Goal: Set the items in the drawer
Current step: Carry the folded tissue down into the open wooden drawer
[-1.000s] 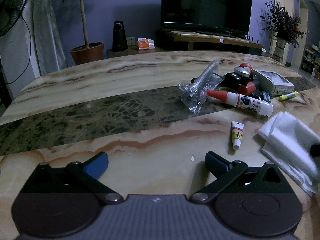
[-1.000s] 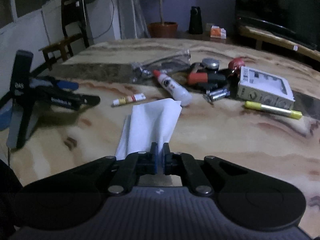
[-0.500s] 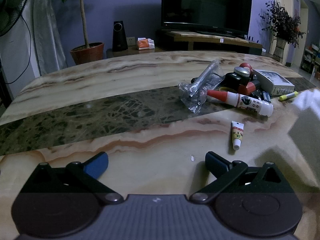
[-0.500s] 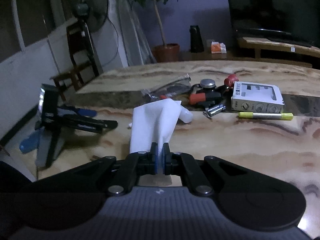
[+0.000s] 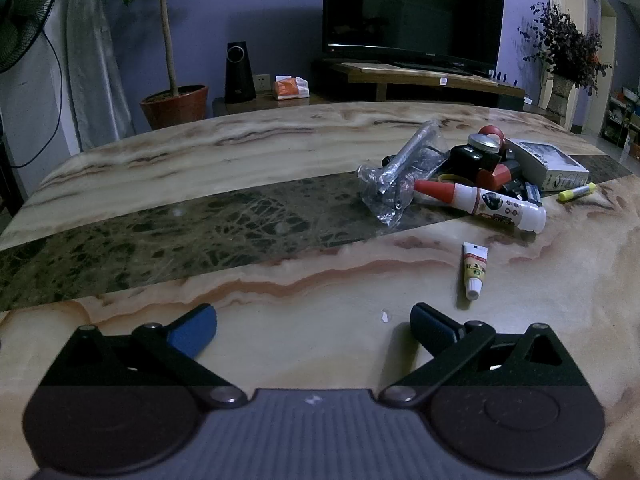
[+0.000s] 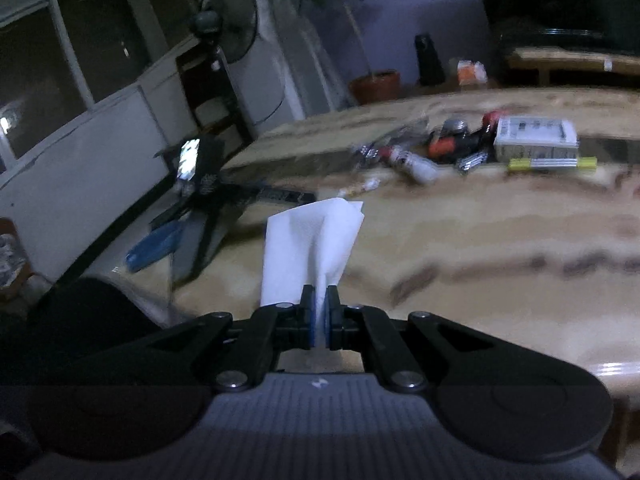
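My right gripper [image 6: 319, 300] is shut on a folded white tissue [image 6: 310, 248], which hangs in the air above the marble table [image 6: 480, 240]. My left gripper [image 5: 314, 322] rests low over the table [image 5: 280, 292] with its jaws wide open and nothing between them; it also shows at the left of the right wrist view as the left gripper [image 6: 208, 216]. A pile of items lies at the back right: a glue bottle [image 5: 484, 200], a small tube [image 5: 473, 270], a bagged metal part [image 5: 400, 172], a white box [image 5: 548, 164] and a yellow marker [image 5: 577, 192]. No drawer is in view.
A dark band of marble [image 5: 180, 232] crosses the table. Beyond the far edge stand a potted plant [image 5: 174, 98], a TV [image 5: 412, 12] on a low stand and a fan [image 6: 228, 24]. A tiny white scrap [image 5: 385, 316] lies between my left fingers.
The right gripper has lifted the tissue off the table and swung away with it; the tissue has left the left wrist view. The left gripper has not moved.
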### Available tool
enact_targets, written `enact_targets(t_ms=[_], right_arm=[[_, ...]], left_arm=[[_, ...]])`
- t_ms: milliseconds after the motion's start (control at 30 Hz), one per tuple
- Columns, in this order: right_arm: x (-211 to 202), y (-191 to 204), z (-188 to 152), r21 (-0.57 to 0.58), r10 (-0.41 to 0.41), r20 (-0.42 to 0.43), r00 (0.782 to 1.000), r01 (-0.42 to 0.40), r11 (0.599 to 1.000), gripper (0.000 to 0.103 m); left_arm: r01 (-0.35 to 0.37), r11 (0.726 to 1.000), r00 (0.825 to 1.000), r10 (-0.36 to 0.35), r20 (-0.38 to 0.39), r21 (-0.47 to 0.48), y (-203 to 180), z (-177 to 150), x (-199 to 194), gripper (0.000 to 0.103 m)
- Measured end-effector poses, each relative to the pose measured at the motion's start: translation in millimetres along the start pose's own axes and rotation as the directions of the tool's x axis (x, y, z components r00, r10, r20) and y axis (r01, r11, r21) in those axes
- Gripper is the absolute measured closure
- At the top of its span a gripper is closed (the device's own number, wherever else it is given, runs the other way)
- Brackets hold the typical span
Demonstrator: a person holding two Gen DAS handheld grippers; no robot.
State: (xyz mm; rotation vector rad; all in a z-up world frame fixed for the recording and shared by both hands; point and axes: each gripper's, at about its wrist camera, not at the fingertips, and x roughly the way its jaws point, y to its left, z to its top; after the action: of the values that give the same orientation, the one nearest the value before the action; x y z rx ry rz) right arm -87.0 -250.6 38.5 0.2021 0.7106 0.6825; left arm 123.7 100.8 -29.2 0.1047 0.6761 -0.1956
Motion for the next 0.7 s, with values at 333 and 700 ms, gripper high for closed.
enact_targets(t_ms=[333, 700], right_arm=[[35.1, 22.8, -60.3, -0.158, -0.087, -0.284, 0.955, 0.043, 0.987, 0.097], [91.3, 64.9, -84.9, -0.409, -0.076, -0.427, 0.901, -0.117, 0.905, 0.098]], left_arm=[[0.0, 1.0, 1.0, 0.0, 0.0, 0.0, 0.0, 0.0, 0.0, 0.0], [0.0, 1.0, 1.0, 0.0, 0.0, 0.0, 0.0, 0.0, 0.1, 0.0]])
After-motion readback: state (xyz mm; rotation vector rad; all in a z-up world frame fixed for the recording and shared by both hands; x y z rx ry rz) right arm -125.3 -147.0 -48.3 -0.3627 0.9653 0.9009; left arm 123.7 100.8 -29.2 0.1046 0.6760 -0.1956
